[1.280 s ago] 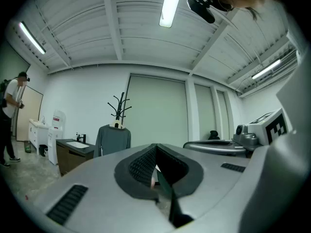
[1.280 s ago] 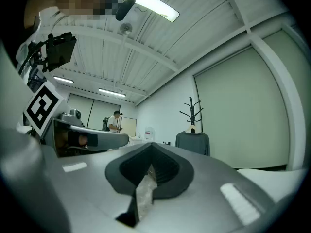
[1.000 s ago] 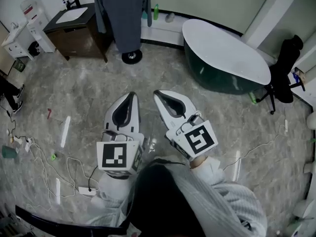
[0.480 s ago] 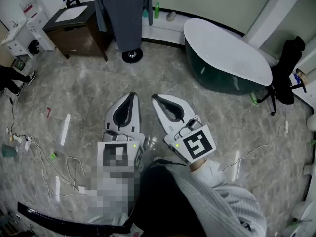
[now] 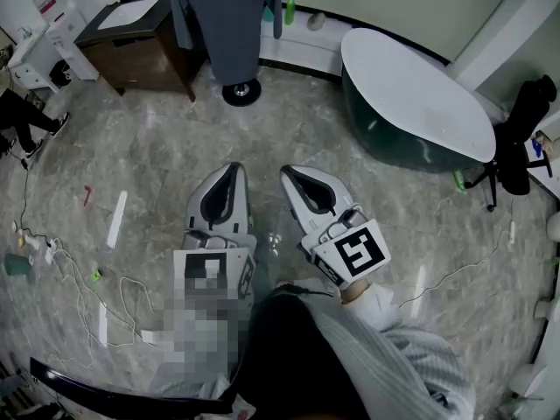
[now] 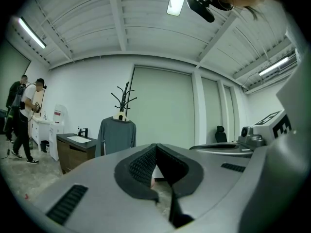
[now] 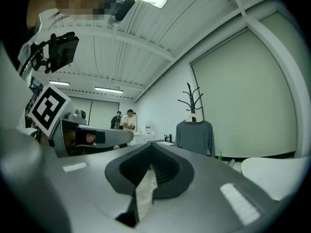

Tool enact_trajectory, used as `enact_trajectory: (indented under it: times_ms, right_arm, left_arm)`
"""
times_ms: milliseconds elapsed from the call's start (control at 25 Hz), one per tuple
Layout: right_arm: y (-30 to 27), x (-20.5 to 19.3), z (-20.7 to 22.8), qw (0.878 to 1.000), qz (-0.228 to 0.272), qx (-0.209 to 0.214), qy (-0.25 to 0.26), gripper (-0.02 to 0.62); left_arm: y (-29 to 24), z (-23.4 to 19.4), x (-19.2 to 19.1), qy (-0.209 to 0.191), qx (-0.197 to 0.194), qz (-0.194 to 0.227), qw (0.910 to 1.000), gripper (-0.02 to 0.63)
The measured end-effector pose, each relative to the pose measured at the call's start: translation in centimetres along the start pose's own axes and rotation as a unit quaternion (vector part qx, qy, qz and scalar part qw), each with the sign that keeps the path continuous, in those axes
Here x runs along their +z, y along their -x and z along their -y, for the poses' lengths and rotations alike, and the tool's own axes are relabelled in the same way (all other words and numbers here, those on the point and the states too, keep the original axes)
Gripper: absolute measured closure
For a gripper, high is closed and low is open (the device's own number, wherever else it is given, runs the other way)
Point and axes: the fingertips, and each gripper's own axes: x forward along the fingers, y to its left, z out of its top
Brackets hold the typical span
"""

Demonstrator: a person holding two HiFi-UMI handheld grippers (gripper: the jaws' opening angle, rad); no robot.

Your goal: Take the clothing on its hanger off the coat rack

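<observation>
A dark grey long-sleeved top (image 5: pixel 229 20) hangs on a light hanger (image 6: pixel 119 117) from a black coat rack (image 6: pixel 124 96) at the far side of the room; its round base (image 5: pixel 241 91) stands on the floor. The same grey top (image 7: pixel 195 135) shows in the right gripper view under the coat rack (image 7: pixel 191 101). My left gripper (image 5: pixel 229 170) and right gripper (image 5: pixel 289 174) are held side by side well short of the rack, pointing level toward it. Both are shut with nothing between the jaws.
A dark wooden washstand (image 5: pixel 140 46) with a white basin stands left of the rack. A dark green bathtub (image 5: pixel 411 112) with a white rim lies to the right. A black chair (image 5: pixel 516 138) is far right. Cables and small items (image 5: pixel 96 274) litter the marble floor at left. People (image 6: pixel 22 115) stand at far left.
Both grippers and the view have moved toward the coat rack; the rack, washstand and tub sit nearer the top of the head view. The jaws stayed shut.
</observation>
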Motion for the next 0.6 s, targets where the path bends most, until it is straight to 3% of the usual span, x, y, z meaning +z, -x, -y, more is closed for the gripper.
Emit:
enact_trajectory:
  times_ms: [160, 440, 600]
  right_arm:
    - [-8.1, -0.1, 4.0, 1.000, 0.000, -0.006, 0.003, 0.595]
    - [-23.3, 3.2, 9.8, 0.999, 0.024, -0.033, 0.024, 0.595]
    - [-29.2, 2.2, 12.4, 0.999, 0.007, -0.035, 0.024, 0.594]
  left_arm:
    - [-6.9, -6.0, 0.6, -0.006, -0.001, 0.000, 1.0000, 0.601]
    - [-18.2, -17.3, 4.6, -0.025, -0.023, 0.012, 0.9993, 0.601]
    - [-23.4, -21.6, 4.1, -0.009, -0.031, -0.002, 0.9995, 0.601]
